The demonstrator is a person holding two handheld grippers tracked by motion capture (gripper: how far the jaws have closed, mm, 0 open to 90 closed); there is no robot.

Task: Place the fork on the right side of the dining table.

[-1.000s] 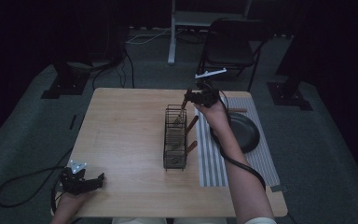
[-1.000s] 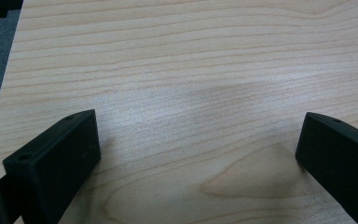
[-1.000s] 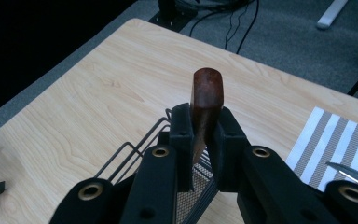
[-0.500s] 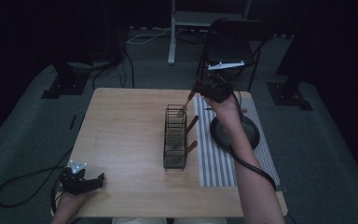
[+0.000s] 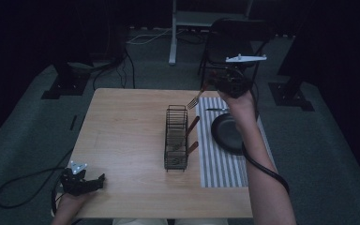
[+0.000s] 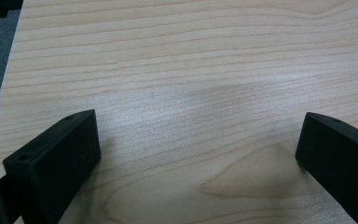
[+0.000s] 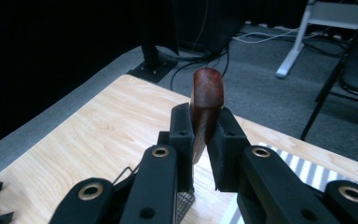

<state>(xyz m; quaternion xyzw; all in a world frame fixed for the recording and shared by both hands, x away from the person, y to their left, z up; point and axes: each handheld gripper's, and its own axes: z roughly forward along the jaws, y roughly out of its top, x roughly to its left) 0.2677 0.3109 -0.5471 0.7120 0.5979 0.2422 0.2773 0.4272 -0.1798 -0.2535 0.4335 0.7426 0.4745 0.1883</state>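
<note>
Above table [image 5: 122,140], right hand-held gripper [image 5: 215,84] lifted fork [image 5: 198,97] higher.

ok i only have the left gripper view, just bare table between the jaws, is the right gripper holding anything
observer: yes, the right gripper is shut on a fork, gripping its red-brown wooden handle.
operator: where is it relative to the rack
observer: in the high view it's raised in the air near the far end of the wire rack.
operator: anything in the rack
observer: two wooden-handled utensils stick out of its right side, toward the striped mat.
</note>
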